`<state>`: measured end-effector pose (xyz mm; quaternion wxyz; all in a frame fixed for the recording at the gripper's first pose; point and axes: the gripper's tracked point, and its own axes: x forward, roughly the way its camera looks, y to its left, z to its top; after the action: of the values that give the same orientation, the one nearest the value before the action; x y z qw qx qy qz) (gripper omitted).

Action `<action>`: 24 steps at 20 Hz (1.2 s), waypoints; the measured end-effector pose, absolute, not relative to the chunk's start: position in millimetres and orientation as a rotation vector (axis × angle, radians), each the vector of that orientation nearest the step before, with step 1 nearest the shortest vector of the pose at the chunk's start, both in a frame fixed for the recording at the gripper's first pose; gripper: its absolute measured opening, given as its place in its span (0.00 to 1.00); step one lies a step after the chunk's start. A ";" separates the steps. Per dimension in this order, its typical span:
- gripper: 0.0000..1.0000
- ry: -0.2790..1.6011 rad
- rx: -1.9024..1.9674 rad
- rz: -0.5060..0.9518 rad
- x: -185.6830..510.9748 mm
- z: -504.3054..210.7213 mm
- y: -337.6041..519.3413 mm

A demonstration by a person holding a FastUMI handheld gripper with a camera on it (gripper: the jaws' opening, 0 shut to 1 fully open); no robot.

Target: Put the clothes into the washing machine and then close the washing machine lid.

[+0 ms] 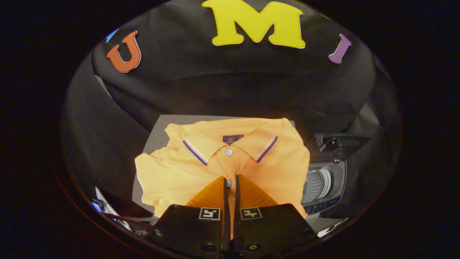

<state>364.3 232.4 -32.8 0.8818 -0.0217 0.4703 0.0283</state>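
Gripper view
Gripper (231, 181): fingers nearly together, pinching a fold of the orange polo shirt (222, 165) at its placket.
Shirt: folded, collar striped, buttons fastened; it lies between and beyond the fingers on a grey board (158, 133).
Washing machine (323, 183): right of the fingers, lid raised.
Risk: the thin pinch may slip, letting the shirt unfold and snag the machine's rim.

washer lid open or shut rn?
Open. Beside the orange polo shirt, the washing machine has its lid raised, and the perforated drum shows. Gripper fingers are nearly closed, pinching the shirt's placket.
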 end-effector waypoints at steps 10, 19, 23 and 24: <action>0.07 0.886 0.069 0.008 346.7 3.1 187.0; 0.07 0.845 0.146 -0.048 309.7 13.7 138.6; 0.07 0.815 0.178 -0.066 286.5 18.2 125.1; 0.07 0.813 0.186 -0.079 279.7 18.4 120.1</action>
<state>279.7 120.1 18.4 0.9136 0.0902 0.3946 -0.0382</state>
